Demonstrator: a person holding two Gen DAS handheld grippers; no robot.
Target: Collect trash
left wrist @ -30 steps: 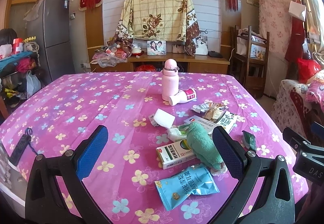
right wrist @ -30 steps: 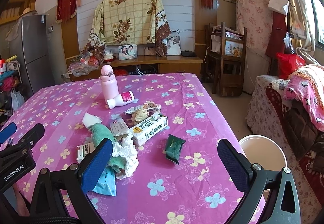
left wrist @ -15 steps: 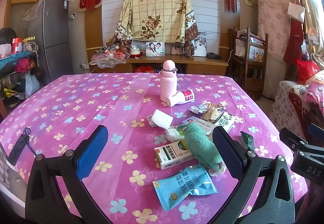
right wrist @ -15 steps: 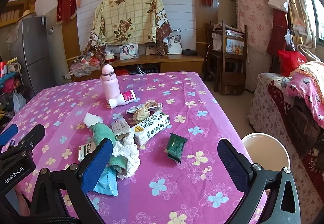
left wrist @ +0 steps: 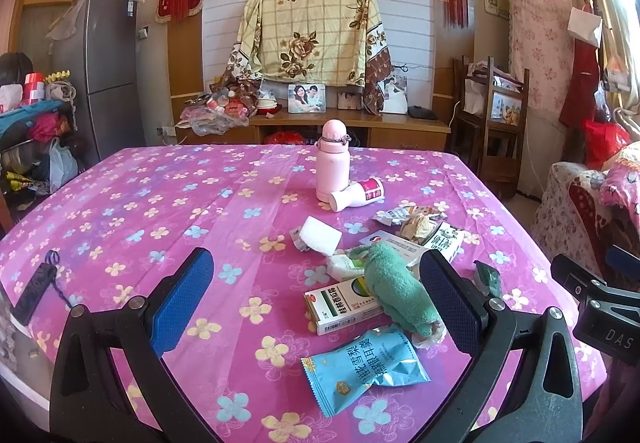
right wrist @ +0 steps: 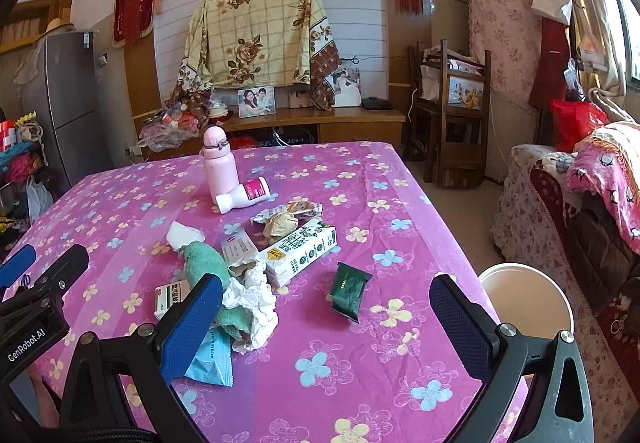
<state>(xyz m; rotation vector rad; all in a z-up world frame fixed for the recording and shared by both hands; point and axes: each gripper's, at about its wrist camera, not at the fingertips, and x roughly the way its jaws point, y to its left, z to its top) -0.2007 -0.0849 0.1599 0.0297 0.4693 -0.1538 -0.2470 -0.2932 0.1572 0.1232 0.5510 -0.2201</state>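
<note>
A heap of trash lies on the pink flowered table: a blue snack packet, a white and green medicine box, a green cloth, a milk carton, crumpled white paper, a dark green sachet and a small white bottle. My left gripper is open and empty, held above the table's near edge, with the box between its fingers in view. My right gripper is open and empty, just short of the dark green sachet.
A pink flask stands upright behind the heap. A white bin stands on the floor past the table's right edge. A black remote lies at the table's left edge. A covered sofa stands to the right.
Both grippers have drawn back and risen slightly, so the trash sits a little lower and farther in both views. Nothing on the table has moved.
</note>
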